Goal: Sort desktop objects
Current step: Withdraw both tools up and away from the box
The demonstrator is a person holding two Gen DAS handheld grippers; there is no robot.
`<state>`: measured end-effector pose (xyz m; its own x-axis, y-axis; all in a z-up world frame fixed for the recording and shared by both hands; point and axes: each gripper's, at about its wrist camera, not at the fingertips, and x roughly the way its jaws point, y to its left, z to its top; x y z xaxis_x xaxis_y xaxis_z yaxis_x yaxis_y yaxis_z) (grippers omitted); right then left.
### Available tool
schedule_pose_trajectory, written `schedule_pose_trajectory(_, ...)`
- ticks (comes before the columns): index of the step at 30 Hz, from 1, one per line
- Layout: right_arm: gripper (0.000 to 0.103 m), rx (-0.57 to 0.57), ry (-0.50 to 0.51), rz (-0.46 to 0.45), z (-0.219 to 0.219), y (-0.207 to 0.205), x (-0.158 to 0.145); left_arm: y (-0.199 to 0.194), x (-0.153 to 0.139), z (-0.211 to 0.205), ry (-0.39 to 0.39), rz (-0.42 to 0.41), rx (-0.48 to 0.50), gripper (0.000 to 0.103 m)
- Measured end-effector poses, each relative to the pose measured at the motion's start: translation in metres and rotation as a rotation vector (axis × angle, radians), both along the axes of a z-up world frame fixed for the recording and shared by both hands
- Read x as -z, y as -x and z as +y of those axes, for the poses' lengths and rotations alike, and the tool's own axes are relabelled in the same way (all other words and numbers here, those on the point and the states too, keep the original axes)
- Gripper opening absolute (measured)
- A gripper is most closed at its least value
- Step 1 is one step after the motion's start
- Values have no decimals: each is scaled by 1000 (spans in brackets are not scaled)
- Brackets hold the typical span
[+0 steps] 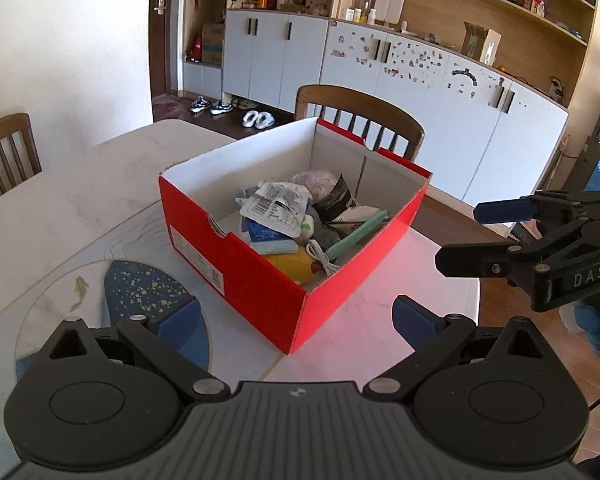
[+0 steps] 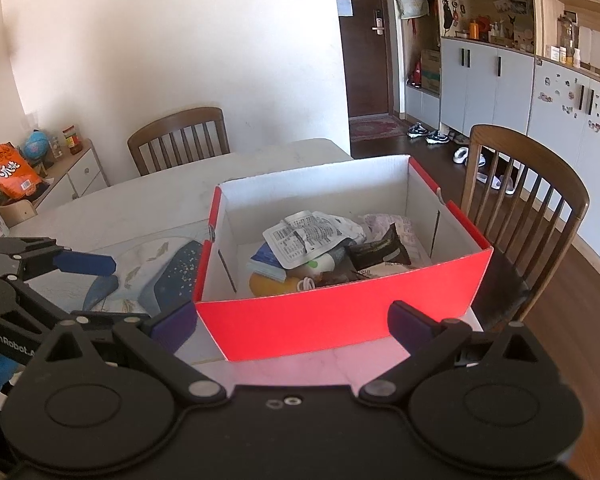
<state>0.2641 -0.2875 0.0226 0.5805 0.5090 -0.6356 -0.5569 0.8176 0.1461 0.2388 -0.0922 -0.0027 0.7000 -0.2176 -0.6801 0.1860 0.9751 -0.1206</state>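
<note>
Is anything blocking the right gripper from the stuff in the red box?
Only the red box's near wall stands between the open right gripper and the packets. The top is open, so going over the wall looks free.

Box [image 1: 260, 276] sits on bench [image 1: 100, 184], packets [image 1: 276, 210] and cable [image 1: 320, 258] inside. Chair [image 1: 360, 116] behind box; mat [image 1: 144, 292] left of it.

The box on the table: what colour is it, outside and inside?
The box is red outside and white inside, shown best in the right wrist view.
</note>
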Motion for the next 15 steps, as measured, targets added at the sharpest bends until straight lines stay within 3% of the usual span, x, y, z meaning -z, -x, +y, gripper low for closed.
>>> schedule_pose_trajectory(15, 103, 11, 0, -2, -1, 1, 0, 4, -2, 1, -11, -25, 7, 102)
